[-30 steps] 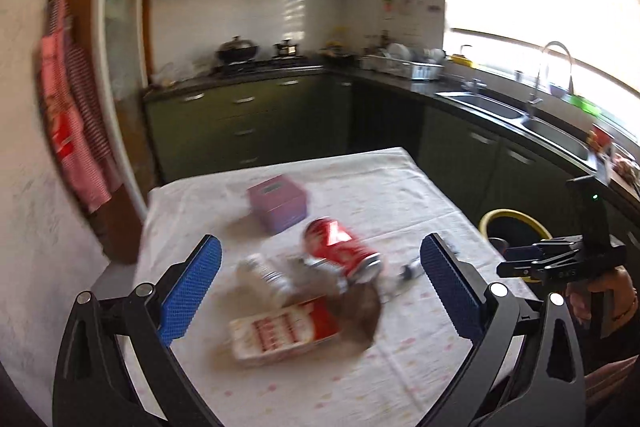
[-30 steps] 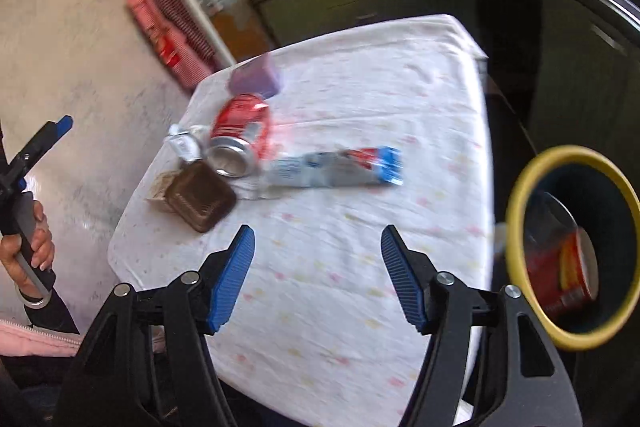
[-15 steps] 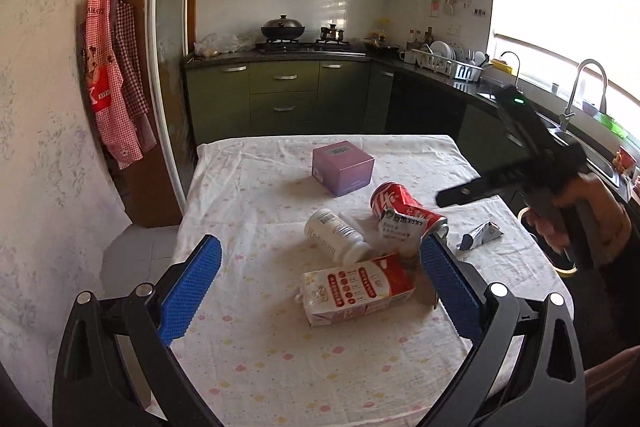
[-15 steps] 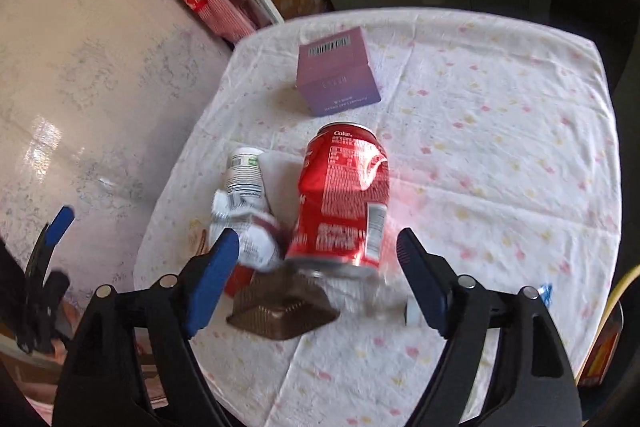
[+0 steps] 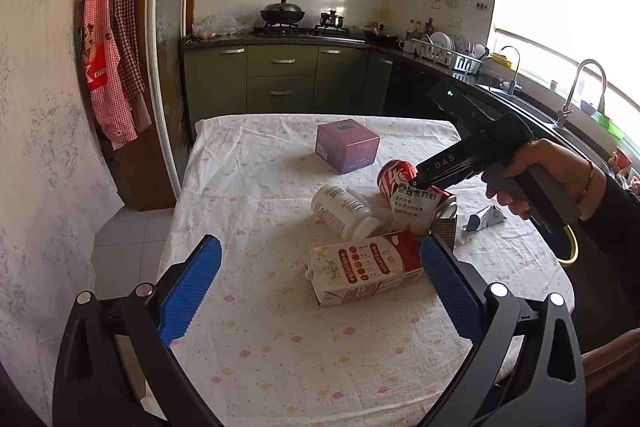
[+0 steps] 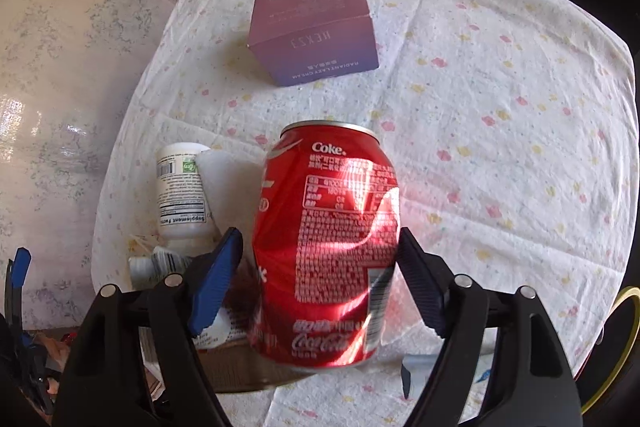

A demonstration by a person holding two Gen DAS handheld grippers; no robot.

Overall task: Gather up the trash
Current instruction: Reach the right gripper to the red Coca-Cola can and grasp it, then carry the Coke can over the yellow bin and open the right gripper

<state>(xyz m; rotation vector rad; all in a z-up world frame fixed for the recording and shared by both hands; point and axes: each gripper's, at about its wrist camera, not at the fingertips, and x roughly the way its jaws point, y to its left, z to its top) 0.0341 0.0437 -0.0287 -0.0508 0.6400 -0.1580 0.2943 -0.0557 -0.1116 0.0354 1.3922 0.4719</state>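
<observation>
A dented red Coke can (image 6: 326, 243) lies on the table between the open fingers of my right gripper (image 6: 320, 267), which straddle it with small gaps. The can also shows in the left wrist view (image 5: 400, 179), partly behind a white wrapper (image 5: 414, 201). A white supplement bottle (image 6: 180, 191) lies left of the can. A red and white carton (image 5: 366, 273) lies in front, near my open, empty left gripper (image 5: 320, 287). A purple box (image 6: 312, 31) stands further back. A brown tray under the can is mostly hidden.
The table has a white flowered cloth (image 5: 280, 347). A yellow-rimmed bin (image 6: 616, 347) stands off the table's right side. A crumpled tube (image 5: 486, 217) lies near the right edge. Green kitchen cabinets (image 5: 280, 79) and a sink counter (image 5: 560, 115) run behind.
My right gripper has swung from the bin side to the table and closed in low over the Coke can. My left gripper has pulled back and steadied, facing the trash pile.
</observation>
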